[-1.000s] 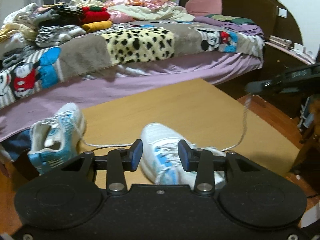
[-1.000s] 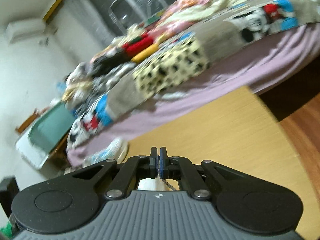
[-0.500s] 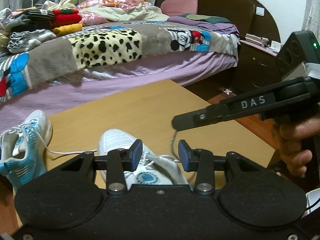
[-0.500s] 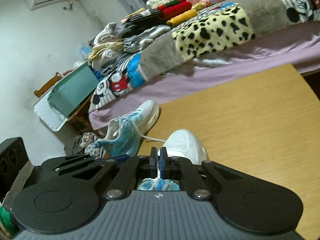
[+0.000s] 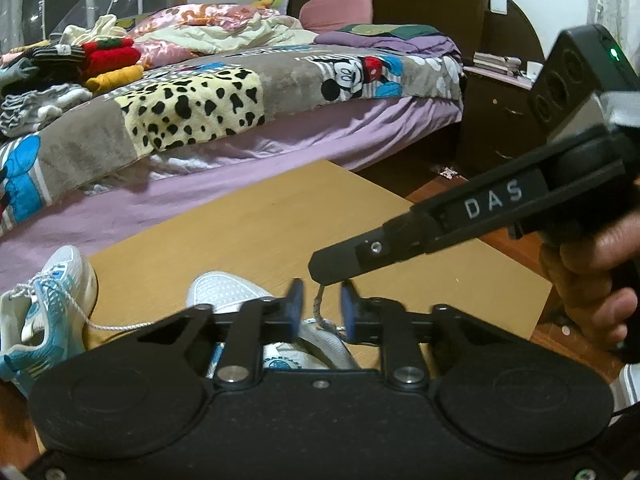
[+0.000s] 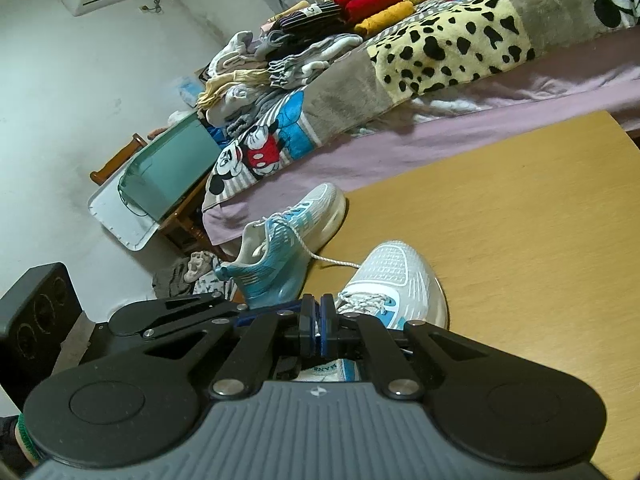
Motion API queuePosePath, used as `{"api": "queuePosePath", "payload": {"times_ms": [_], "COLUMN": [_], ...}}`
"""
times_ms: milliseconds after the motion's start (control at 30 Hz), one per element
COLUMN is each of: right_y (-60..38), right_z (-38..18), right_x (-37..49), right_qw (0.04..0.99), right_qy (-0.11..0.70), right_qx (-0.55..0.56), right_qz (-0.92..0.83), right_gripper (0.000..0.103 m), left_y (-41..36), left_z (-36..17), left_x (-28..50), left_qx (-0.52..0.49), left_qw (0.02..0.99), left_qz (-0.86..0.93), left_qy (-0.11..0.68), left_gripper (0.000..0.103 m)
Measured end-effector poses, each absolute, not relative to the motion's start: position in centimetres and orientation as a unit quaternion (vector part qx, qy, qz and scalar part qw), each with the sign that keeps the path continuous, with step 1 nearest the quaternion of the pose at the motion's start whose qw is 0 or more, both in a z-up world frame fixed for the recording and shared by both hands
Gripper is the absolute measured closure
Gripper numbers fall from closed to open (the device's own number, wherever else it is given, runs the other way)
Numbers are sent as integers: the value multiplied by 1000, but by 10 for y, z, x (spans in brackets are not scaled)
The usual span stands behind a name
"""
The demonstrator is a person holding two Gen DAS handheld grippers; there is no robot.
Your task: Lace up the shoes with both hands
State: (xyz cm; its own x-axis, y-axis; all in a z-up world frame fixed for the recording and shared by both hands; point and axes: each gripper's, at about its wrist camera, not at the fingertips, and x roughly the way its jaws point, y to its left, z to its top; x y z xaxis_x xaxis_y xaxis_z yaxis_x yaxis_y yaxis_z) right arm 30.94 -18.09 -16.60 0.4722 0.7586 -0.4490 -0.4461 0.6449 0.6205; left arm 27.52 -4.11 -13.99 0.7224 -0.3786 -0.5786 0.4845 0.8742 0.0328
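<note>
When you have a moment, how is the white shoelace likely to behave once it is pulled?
The shoelace is probably floppy: it hangs limp from the right gripper. Likely light, it may tug the white sneaker. Its woven surface should grip fairly well.

Left wrist view low over the surface, facing the bed at 12 o'clock, near shoe close below, right wrist view angled toward 10 o'clock, both share two shoes, surface, bed, each showing the other tool.

Left tool closing around hanging lace.
</note>
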Motion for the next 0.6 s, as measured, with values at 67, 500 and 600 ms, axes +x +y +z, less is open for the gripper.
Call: {"api": "queuePosePath", "payload": {"times_ms": [67,500,600], "right_y": [-183,-182,-158], "right_z": [-166,-150,-152], "right_x": [310,300,287], "right_qw": [828,869,878], "right_qy": [364,314,298], "right_qx": [222,78,-36], "right_qz": [364,374,374], "right_gripper": [98,67,69], "left_y": [-40,34,37], "left_z": [-139,-153,-154], "left_x": [276,304,305], "left_qx": [87,-299,-335], "left_qw": [925,862,844], "left_qz": [-233,-233,-243], "left_qy": [288,336,340], "left_gripper": [100,101,101]}}
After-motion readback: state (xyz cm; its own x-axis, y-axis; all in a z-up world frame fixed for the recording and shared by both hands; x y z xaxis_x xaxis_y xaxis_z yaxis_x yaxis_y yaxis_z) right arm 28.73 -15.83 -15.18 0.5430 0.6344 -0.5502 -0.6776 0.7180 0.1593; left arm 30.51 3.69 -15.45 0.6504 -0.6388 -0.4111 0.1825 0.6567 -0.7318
